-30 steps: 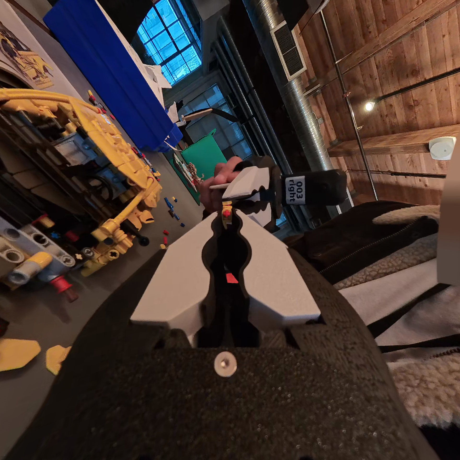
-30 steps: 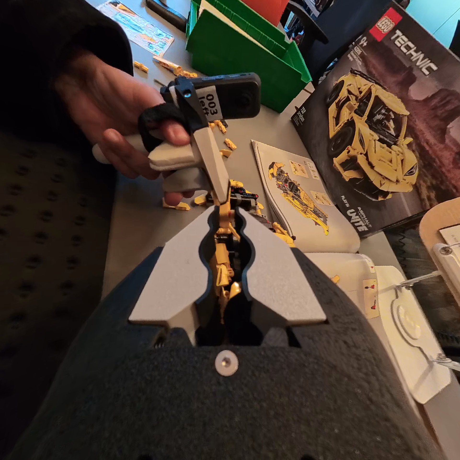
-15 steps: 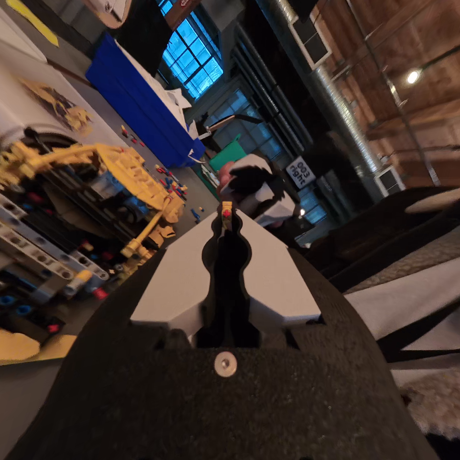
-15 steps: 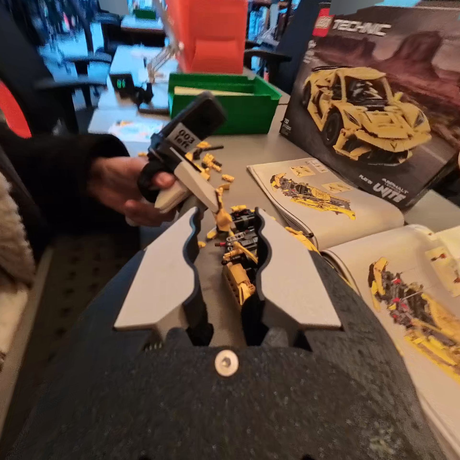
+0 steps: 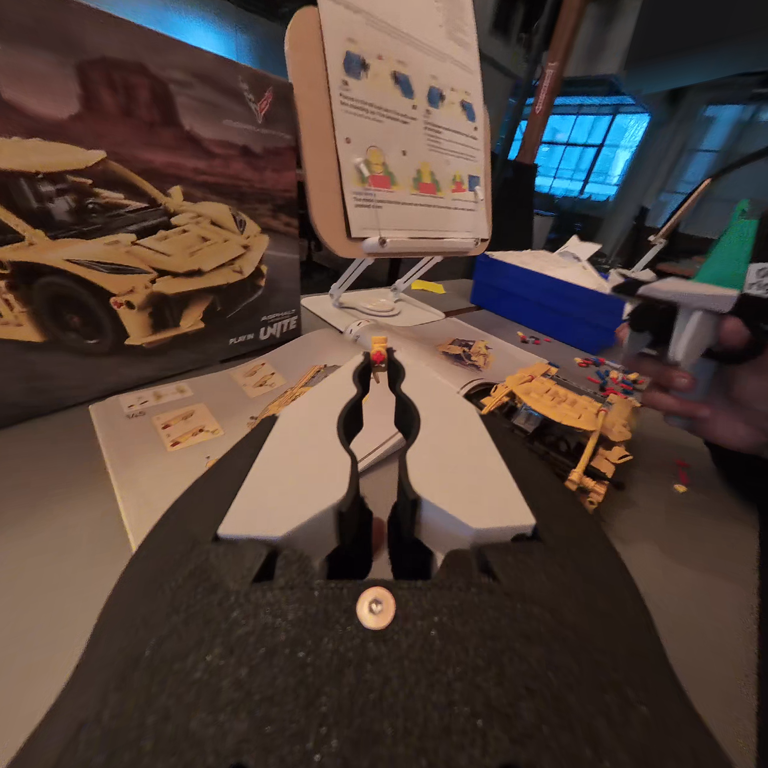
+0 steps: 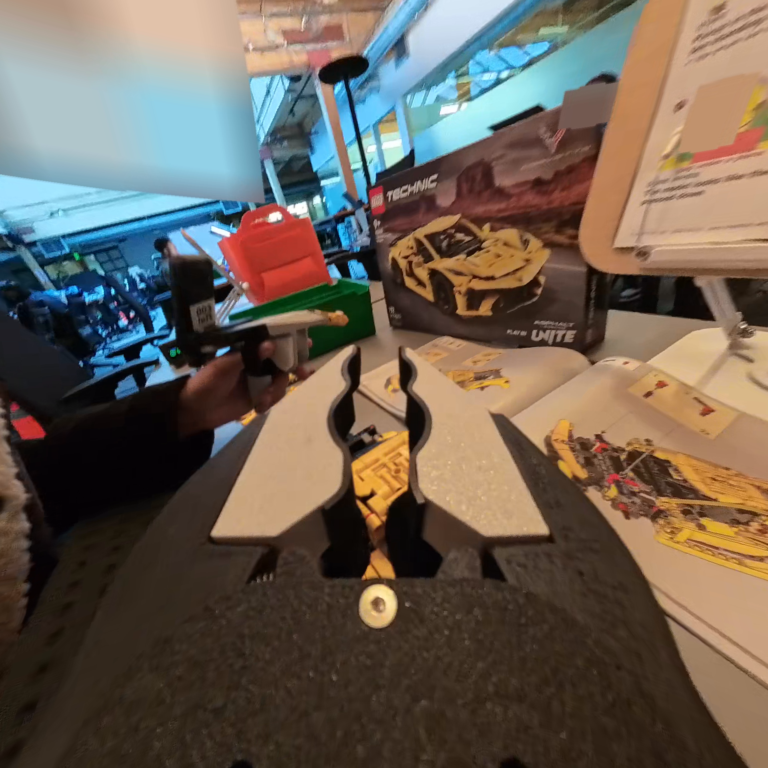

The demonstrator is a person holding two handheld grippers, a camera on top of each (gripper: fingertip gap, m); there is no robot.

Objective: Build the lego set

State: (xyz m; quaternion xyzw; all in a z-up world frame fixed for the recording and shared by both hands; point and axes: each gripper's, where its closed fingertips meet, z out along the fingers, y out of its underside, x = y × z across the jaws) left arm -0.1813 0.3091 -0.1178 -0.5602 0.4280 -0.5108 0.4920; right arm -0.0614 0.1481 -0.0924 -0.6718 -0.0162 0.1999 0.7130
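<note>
While my left gripper (image 5: 379,362) pinches a small yellow piece with a red pin (image 5: 378,352) at its tips above the open instruction booklet (image 5: 174,419), my right gripper (image 6: 379,361) stands parted and empty over the half-built yellow car (image 5: 561,409) on the worktop (image 5: 58,519). Behind stand the printed set box (image 5: 145,208) and a labelled sheet on a stand (image 5: 399,124); loose pieces (image 5: 602,372) lie beside a blue bin (image 5: 544,291).

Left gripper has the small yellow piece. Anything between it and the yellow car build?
Nothing visible. The left gripper holds the small yellow piece in the air over the open instruction booklet; the yellow car build lies to its right, uncovered.
</note>
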